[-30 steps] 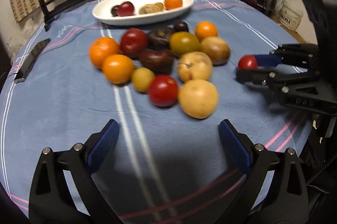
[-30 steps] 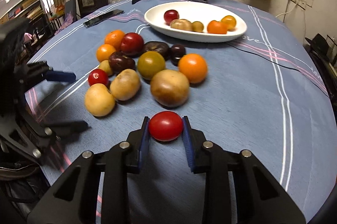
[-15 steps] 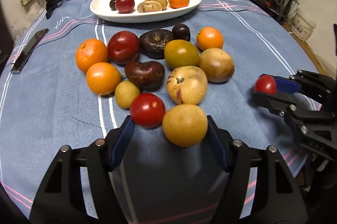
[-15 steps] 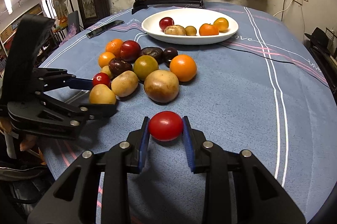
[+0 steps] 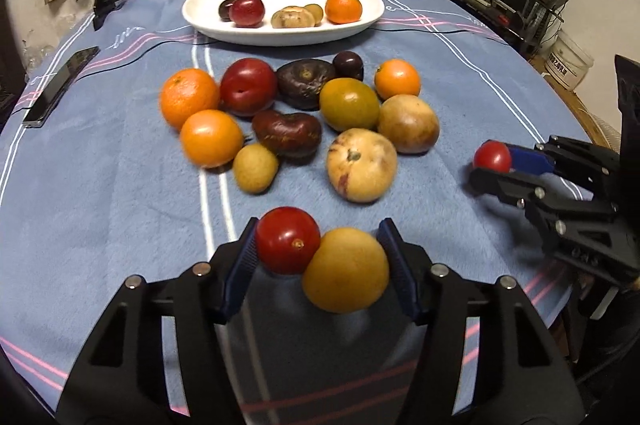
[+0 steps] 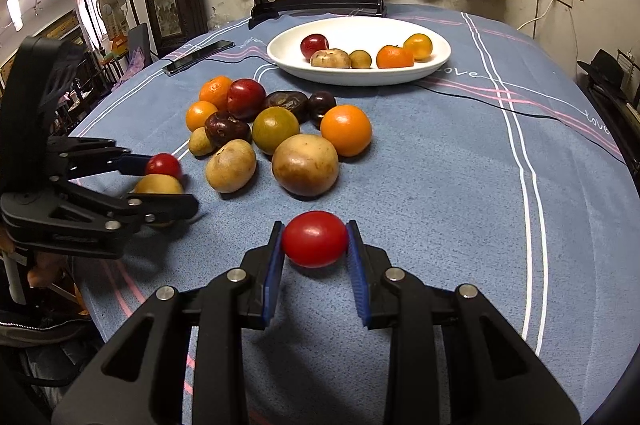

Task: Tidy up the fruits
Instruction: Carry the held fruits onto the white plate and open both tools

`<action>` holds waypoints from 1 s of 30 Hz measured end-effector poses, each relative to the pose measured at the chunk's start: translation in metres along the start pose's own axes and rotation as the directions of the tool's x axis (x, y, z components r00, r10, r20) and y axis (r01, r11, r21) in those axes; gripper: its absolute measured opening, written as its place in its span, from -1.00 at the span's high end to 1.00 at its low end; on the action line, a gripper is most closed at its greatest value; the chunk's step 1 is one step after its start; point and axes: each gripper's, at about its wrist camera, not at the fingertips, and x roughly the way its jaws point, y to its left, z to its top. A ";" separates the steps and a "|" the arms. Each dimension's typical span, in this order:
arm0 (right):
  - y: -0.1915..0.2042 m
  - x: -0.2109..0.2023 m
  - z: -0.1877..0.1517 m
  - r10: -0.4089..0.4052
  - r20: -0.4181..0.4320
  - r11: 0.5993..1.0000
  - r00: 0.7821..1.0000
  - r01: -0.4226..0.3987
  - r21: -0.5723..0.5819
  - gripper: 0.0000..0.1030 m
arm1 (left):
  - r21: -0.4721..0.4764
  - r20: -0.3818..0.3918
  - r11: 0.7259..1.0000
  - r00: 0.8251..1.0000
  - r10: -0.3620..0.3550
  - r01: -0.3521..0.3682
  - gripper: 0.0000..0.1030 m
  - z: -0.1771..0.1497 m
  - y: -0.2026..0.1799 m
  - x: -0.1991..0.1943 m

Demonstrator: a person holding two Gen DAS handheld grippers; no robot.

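Blue pads of your left gripper [image 5: 320,257] are closing around two fruits at once, a red tomato [image 5: 287,240] and a yellow fruit [image 5: 346,269] that touch each other; whether both pads already press cannot be told, and the undersides of both fruits are hidden. Your right gripper [image 6: 314,241] stands narrow, clamped on a small red tomato [image 6: 315,239] over the blue striped cloth [image 6: 440,185]; whether that tomato rests on the cloth or hangs just above it is unclear. Beyond your left gripper lies the loose pile: a pale mottled fruit [image 5: 362,165], a small yellow fruit [image 5: 255,168], two oranges [image 5: 211,137] at the left, a dark wrinkled fruit [image 5: 287,133], a green-orange fruit [image 5: 349,104], a brown round fruit [image 5: 408,123], a red plum [image 5: 248,85], all close or touching, several partly covering each other. At the cloth's left edge lies a dark phone [image 5: 60,85]. Farthest, the white oval plate [image 5: 280,35] holds a red plum, a dark fruit half hidden behind it, two brownish fruits, an orange and a yellow-orange fruit. Behind it a round screen on a dark stand [image 6: 316,5] is cut off at the top in the left view.
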 end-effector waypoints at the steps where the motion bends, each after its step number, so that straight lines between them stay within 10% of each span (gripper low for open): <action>1: 0.000 -0.001 0.000 0.001 0.002 1.000 1.000 -0.001 0.002 0.40 | -0.003 0.004 1.000 1.000 0.000 0.000 -0.18 -0.002 0.002 -0.004; 15: -0.011 -0.030 0.030 -0.030 0.111 1.000 0.993 0.030 0.002 0.40 | -0.027 0.100 1.000 0.995 -0.002 0.005 -0.18 0.011 0.023 -0.038; 30: -0.007 0.006 0.134 -0.028 0.218 0.999 0.976 0.019 0.043 0.40 | -0.033 0.208 0.998 0.976 0.063 -0.057 -0.19 0.145 0.038 -0.020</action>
